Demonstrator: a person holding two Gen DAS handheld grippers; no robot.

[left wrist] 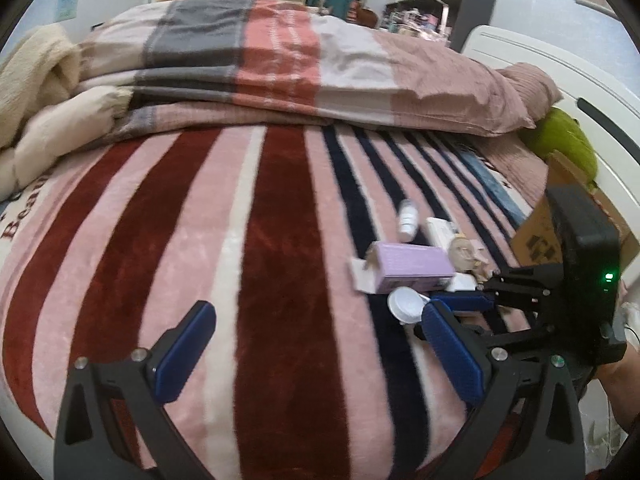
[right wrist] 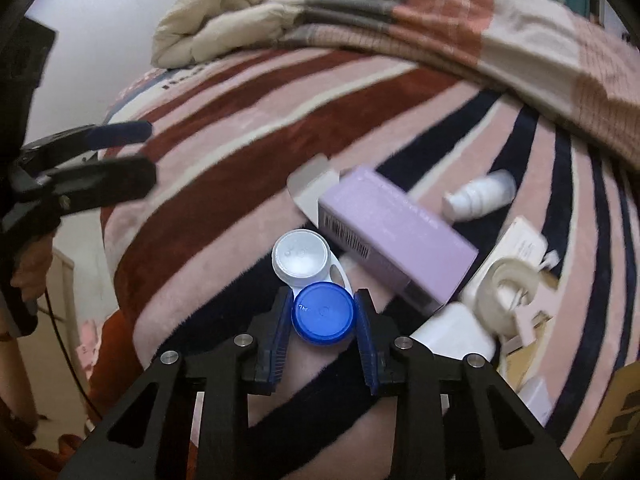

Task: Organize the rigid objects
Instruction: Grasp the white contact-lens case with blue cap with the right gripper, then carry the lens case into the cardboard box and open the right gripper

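Right gripper (right wrist: 323,312): I'm pointing it steeply down at the bed (right wrist: 224,184), clamping the contact lens case (right wrist: 316,292) by its blue cap.
Left gripper (left wrist: 316,360): I'm hovering it over the blanket, angled down, jaws apart, holding nothing.

Bed (left wrist: 280,240) covered by striped plush blanket (right wrist: 240,128). Lying on it: contact lens case (right wrist: 312,280) between the right claw (right wrist: 323,316) pads; lilac carton (right wrist: 396,236) just beyond; small white bottle (right wrist: 480,196) farther right; folded duvet (left wrist: 280,64) well beyond.
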